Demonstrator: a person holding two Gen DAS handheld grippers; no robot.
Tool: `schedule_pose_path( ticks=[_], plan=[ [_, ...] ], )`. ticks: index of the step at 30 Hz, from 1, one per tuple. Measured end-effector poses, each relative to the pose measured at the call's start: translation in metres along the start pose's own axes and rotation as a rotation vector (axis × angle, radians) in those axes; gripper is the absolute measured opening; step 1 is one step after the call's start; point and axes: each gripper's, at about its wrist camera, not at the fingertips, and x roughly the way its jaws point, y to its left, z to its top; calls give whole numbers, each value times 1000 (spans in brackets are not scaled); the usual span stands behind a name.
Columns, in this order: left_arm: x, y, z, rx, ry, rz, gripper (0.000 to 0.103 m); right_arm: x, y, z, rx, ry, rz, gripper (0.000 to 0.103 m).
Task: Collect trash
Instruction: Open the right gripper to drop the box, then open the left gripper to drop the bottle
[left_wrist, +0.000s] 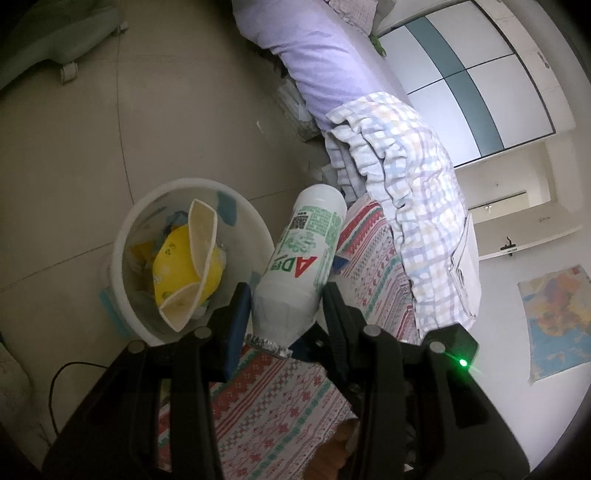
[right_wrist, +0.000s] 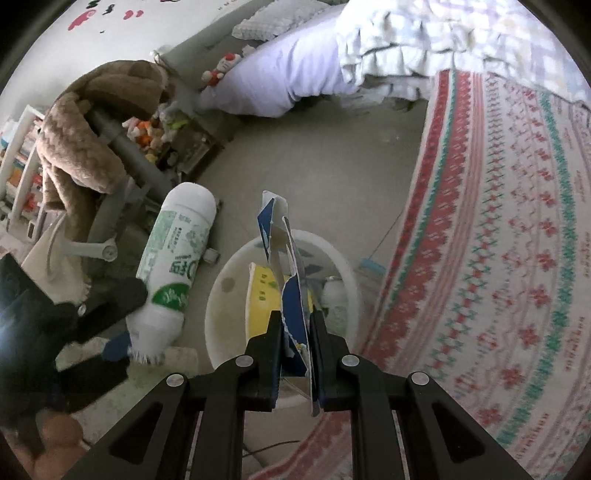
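Through my left camera, my left gripper (left_wrist: 286, 314) pinches a white bottle (left_wrist: 303, 254) by its neck end, foil-rimmed mouth toward me. Its long axis runs up and away from my fingers, base farthest out. The white bin (left_wrist: 122, 236) sits on the floor just left of the bottle, already holding a yellow wrapper (left_wrist: 177, 269) and a cream paper tray (left_wrist: 201, 236); the bottle hangs beside the rim, not over the opening.

Through my right camera, my right gripper (right_wrist: 295, 343) is pressed nearly together on a torn blue-and-white carton scrap (right_wrist: 284, 258), standing upright from my fingers. The bin (right_wrist: 221, 295) lies directly beneath and ahead of it, so I judge this hand is better placed to drop. Left of the bin hangs the bottle (right_wrist: 173, 258), in my left gripper (right_wrist: 122, 321).
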Motion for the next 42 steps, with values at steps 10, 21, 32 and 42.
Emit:
schedule_pose_path(
  ticks=[10, 21, 32, 42],
  plan=[
    [3, 4, 3, -14, -7, 28, 42, 42, -1, 5, 10, 56, -49, 25],
    [24, 1, 2, 2, 37, 79, 42, 9, -27, -8, 48, -22, -47, 49],
    [13, 28, 15, -16, 7, 196, 42, -29, -57, -18, 91, -68, -12, 51],
    [36, 43, 15, -64, 53, 301, 42, -47, -78, -28, 118, -76, 23, 52]
  ],
)
